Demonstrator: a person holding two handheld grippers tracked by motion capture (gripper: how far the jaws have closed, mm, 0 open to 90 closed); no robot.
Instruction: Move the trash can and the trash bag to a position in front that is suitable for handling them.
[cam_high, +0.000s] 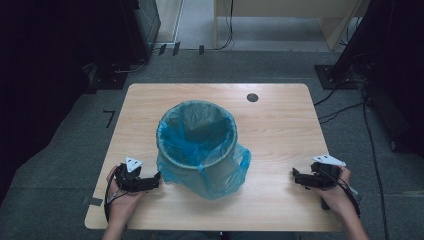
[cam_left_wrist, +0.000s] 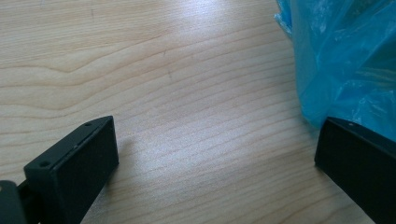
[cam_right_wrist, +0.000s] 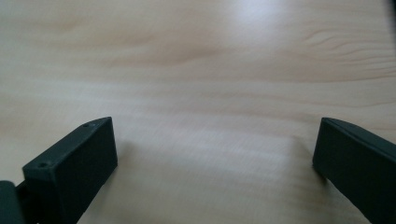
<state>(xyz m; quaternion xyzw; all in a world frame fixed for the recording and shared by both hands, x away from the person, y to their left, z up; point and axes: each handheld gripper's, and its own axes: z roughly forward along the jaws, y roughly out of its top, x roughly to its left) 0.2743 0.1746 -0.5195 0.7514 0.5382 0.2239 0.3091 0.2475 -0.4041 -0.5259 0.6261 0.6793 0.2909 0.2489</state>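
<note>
Item: waste bin (cam_high: 197, 150), round, grey, standing upright near the middle of the wooden table (cam_high: 280, 135). Fitted with a blue plastic liner bag (cam_high: 190, 132); the bag's mouth is folded over the bin's rim, and its slack, handle loops included, hangs down the outer wall on the person's side, bunching onto the tabletop. Probable reason: the overhang keeps the liner from slipping inward.

Item: left gripper (cam_high: 150, 182), held low over the table just left of the bin's base. Jaws stand wide apart, nothing between them; in the left gripper view one jaw sits right beside the hanging bag (cam_left_wrist: 345, 60), whether touching cannot be told. Placement suggests it is set to take hold of the loose plastic.

Item: right gripper (cam_high: 299, 177), held low, well to the right of the bin and apart from it. Jaws wide, empty, bare wood between them. Judged to be waiting.

Item: round dark grommet hole (cam_high: 252, 97), beyond the bin, near the far edge.
</note>
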